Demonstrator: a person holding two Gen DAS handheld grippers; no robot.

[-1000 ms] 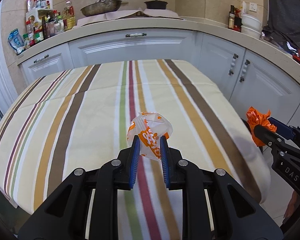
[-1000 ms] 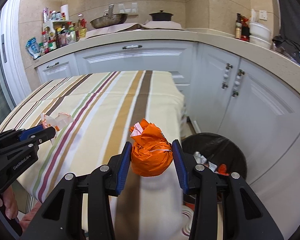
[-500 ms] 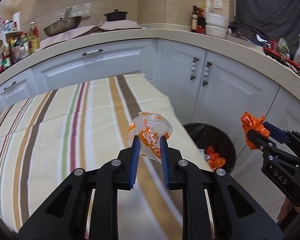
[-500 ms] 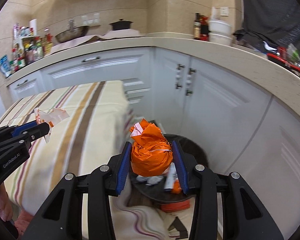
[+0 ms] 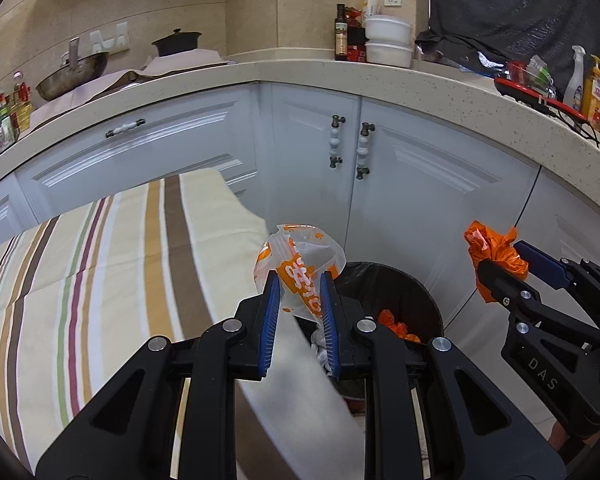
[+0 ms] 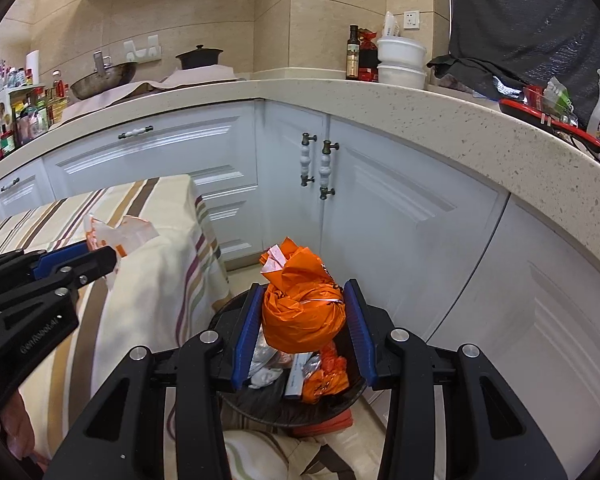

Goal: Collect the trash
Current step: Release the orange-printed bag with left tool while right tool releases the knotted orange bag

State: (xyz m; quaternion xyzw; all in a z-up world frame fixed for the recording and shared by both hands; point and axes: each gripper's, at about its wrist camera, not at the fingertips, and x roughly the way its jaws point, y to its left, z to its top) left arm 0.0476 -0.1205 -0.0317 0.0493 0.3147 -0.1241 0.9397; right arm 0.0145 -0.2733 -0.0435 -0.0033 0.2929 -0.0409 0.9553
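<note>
Kitchen corner w/ white cabinets. Left gripper [image 5: 299, 280] pinches a clear wrapper w/ orange print [image 5: 300, 264] between its blue pads, held at the edge of the striped tablecloth [image 5: 100, 264], just beside a black-lined trash bin [image 6: 352, 390]. Right gripper [image 6: 304, 312] clamps a crumpled orange bag [image 6: 302, 312] directly above the bin's opening; bin already holds orange and white scraps.

Illumination is bright, even and diffuse. Fisheye distortion bends the countertop [image 5: 380, 74] into an arc; dark vignetting fills the corners. Below it, the striped tablecloth [image 5: 100, 264] shows motion blur.
</note>
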